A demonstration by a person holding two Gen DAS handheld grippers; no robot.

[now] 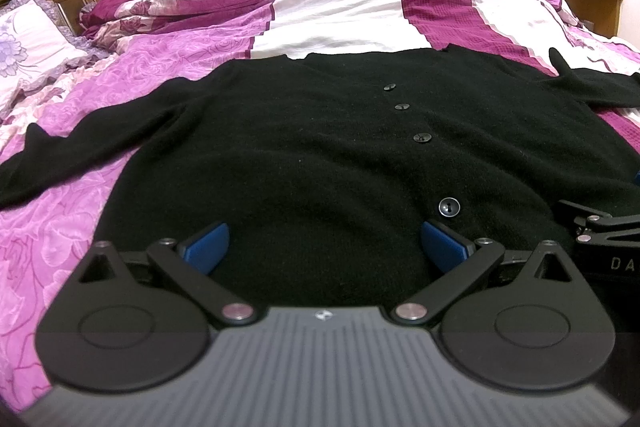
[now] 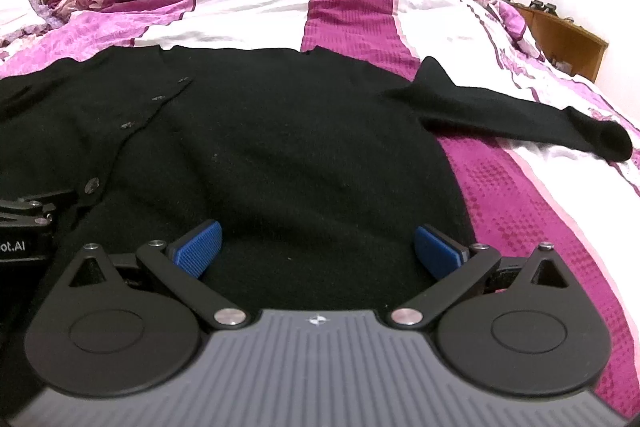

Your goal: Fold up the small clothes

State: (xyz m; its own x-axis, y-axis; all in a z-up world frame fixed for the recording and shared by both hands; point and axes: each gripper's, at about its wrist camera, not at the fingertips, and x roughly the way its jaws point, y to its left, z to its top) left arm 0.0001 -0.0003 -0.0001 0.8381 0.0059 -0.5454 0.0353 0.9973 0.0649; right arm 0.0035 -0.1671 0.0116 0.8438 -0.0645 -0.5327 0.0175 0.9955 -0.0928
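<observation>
The black cardigan lies spread flat and buttoned on the bed, both sleeves thrown out to the sides, so the folding looks not yet begun. The left gripper and right gripper sit side by side at its near hem, each with jaws spread wide and holding nothing. Next, likely, each must close on fabric, perhaps the hem or a sleeve, for the first fold.

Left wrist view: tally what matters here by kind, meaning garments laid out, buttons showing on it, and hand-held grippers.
Black cardigan: 1
Buttons on its front, e.g. the nearest: 4
Hand-held grippers: 2, the left hand-held gripper open over the hem, the right hand-held gripper only partly seen
Total: 7
</observation>
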